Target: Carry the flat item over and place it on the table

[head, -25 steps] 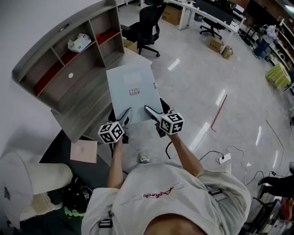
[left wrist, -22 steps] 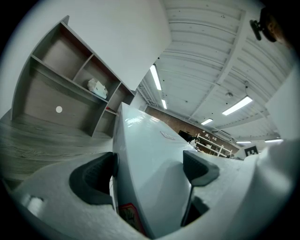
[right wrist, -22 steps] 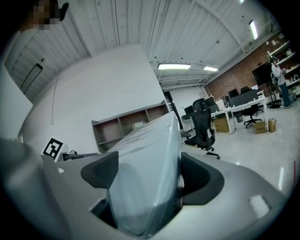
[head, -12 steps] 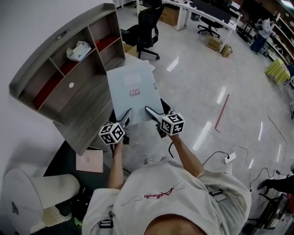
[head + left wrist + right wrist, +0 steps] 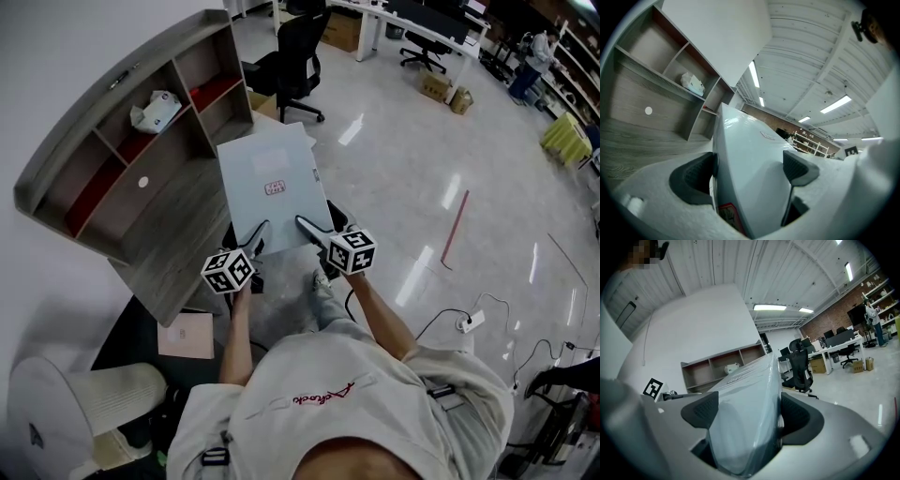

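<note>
A flat pale blue-grey file box [image 5: 272,189] with a small red label is held level in front of me, over the right edge of the wooden desk [image 5: 183,216]. My left gripper [image 5: 255,236] is shut on its near left edge and my right gripper [image 5: 309,230] on its near right edge. In the left gripper view the box [image 5: 750,173] fills the gap between the dark pads [image 5: 691,180]. The right gripper view shows the same box [image 5: 747,418] pinched between its pads [image 5: 799,420].
The desk carries a shelf unit [image 5: 122,112] with red-lined cubbies and a white object [image 5: 152,111] in one. A black office chair [image 5: 298,52] stands behind the desk. A pink sheet [image 5: 186,335] and a white cap [image 5: 52,394] lie at lower left. Cables and a power strip [image 5: 461,323] are on the floor.
The box stays gripped by both grippers in the same pose. I have stepped forward: the desk and shelf have slid slightly left and the floor items have moved down in view.
</note>
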Demonstrator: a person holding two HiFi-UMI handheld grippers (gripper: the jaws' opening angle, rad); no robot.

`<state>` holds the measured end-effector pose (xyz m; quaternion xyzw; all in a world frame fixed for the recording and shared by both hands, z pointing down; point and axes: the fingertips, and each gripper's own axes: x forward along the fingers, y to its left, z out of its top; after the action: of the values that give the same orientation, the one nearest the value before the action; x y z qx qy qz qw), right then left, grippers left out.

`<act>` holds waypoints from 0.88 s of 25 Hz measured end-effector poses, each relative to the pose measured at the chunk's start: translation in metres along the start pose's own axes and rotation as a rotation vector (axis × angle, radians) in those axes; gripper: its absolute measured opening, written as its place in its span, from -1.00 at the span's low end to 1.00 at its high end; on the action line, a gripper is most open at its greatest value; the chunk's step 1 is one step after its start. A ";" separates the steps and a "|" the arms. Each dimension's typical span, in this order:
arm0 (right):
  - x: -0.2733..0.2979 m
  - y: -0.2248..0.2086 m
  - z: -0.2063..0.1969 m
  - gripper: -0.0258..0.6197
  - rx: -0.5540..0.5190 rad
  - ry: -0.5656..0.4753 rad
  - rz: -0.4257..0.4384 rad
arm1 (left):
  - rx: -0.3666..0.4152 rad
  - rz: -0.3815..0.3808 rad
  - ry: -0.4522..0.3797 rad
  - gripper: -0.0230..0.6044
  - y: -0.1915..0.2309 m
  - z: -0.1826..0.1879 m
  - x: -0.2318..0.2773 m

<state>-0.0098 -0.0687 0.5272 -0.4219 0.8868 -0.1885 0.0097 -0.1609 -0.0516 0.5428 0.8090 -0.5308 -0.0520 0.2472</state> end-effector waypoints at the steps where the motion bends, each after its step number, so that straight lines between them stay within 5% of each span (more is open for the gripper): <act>1: 0.004 -0.002 0.001 0.38 0.001 -0.002 0.002 | 0.004 0.002 -0.002 0.58 0.002 0.002 0.004; 22: 0.137 -0.094 0.054 0.38 0.000 0.039 0.059 | -0.021 0.068 -0.011 0.58 0.059 0.057 0.142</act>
<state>-0.0183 -0.2434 0.5292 -0.3918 0.8988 -0.1965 -0.0022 -0.1682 -0.2156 0.5447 0.7875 -0.5589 -0.0534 0.2542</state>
